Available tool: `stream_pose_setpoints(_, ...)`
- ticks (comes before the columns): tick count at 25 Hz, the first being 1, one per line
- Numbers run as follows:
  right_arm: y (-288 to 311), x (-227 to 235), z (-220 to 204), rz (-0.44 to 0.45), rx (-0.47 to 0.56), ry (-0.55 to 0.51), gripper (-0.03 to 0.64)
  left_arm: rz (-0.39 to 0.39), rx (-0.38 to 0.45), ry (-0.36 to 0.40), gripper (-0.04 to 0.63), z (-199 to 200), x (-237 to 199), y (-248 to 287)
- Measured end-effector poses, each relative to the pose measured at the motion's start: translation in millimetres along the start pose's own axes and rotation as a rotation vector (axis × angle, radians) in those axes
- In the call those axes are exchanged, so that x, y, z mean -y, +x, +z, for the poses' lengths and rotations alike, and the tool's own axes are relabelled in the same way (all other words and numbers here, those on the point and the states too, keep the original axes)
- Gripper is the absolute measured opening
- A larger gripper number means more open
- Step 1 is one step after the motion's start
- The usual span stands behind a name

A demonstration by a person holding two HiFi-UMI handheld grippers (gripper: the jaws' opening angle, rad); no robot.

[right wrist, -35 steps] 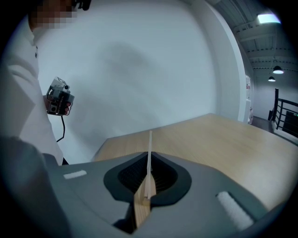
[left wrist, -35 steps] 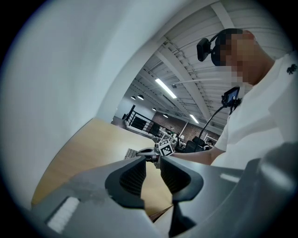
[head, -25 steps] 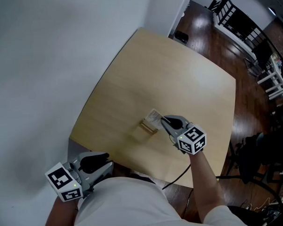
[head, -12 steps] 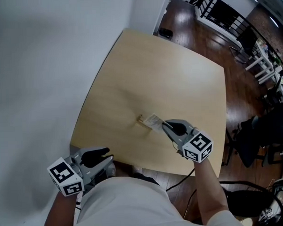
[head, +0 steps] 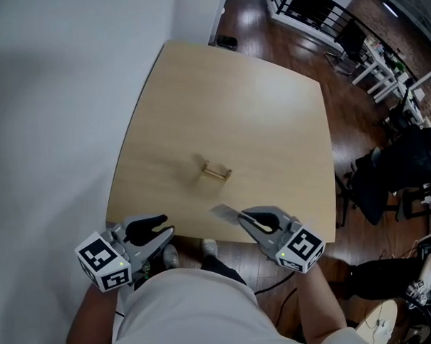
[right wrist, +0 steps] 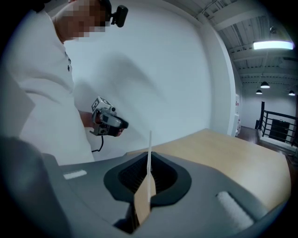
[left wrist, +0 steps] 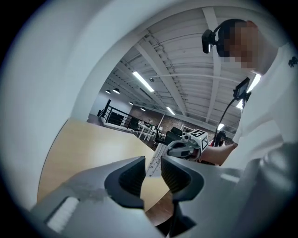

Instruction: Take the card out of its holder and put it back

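Right gripper (head: 240,217) pinches the card (head: 223,212), seen edge-on, face unreadable. The wooden holder (head: 215,172) sits well apart on the table (head: 270,108). Left gripper (head: 165,231) gapes, holding nothing.

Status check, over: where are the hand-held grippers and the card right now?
Right hand-held gripper shut on card. Left hand-held gripper open, empty. Holder empty on table. Nothing between card and holder.
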State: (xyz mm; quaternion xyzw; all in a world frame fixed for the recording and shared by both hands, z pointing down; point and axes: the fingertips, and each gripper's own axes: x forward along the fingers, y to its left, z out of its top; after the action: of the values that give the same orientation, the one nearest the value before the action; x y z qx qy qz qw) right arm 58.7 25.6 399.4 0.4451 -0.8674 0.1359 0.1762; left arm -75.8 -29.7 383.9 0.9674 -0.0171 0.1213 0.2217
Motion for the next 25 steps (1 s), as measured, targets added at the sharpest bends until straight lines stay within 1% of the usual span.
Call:
stream_pose_setpoints(4, -8.1, -36.9, -0.1, -0.001, 0.006, 0.006, 0.020, -0.019, -0.009, 0.012, 0.119, -4.0, 0.4, -5.5)
stream_pose_setpoints(7, -13.9, -58.8, -0.2, 0.021, 0.004, -0.025, 0.021, -0.030, -0.015, 0.016, 0.123, -8.6, 0.6, -6.3)
stream_pose_setpoints(10, -16.6, -71.5, -2.6, 0.029, -0.004, -0.029, 0.021, -0.029, -0.010, 0.039, 0.124, -9.0, 0.8, -5.7)
stream_pose_setpoints(13, -16.5, -74.4, -5.7, 0.029, -0.005, -0.024, 0.021, -0.018, -0.002, 0.072, 0.117, -8.4, 1.8, -4.6)
stream_pose_setpoints(18, -17.1, -59.9, -6.5, 0.015, 0.009, -0.010, 0.021, -0.039, 0.051, 0.045, 0.118, -1.1, 9.6, -6.0)
stream_pose_setpoints(21, -13.8, -36.0, -9.0, 0.001, 0.023, 0.003, 0.021, -0.039, 0.054, 0.038, 0.121, -2.2, 11.5, 0.8)
stream_pose_setpoints(25, -3.6, -0.1, -5.7, 0.015, 0.025, -0.036, 0.021, -0.015, 0.058, 0.038, 0.129, -4.3, 16.0, 5.1)
